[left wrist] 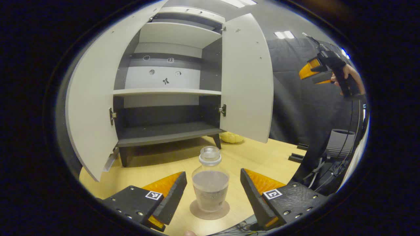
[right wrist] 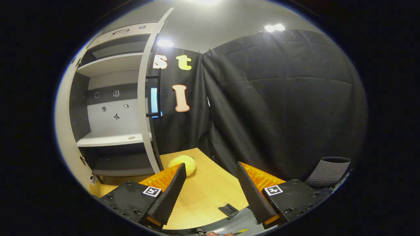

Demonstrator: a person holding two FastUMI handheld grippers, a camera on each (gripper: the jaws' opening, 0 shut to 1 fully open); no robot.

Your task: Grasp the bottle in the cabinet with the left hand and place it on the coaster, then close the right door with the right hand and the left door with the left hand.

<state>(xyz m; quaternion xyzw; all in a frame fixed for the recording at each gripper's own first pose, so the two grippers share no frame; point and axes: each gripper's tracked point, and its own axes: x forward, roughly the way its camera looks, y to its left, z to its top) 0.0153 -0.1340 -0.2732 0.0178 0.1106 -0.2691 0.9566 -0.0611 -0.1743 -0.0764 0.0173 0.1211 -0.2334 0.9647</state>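
Left gripper view: bottle [left wrist: 210, 183] stands upright on the coaster [left wrist: 210, 210], between the spread jaws of the left gripper [left wrist: 210, 191], released. Half-full plastic, probably light, slippery, tippy. Right gripper view: right gripper [right wrist: 210, 190] gapes empty near the right door [right wrist: 146, 98]; push its flat panel.

A black quilted cloth wall [right wrist: 279, 98] hangs in folds behind a light wooden table [right wrist: 203, 193]. Ceiling lights [right wrist: 275, 28] glow on the grey ceiling [right wrist: 213, 23]. A grey ribbed bin [right wrist: 329, 175] stands beside the table, near the cloth.
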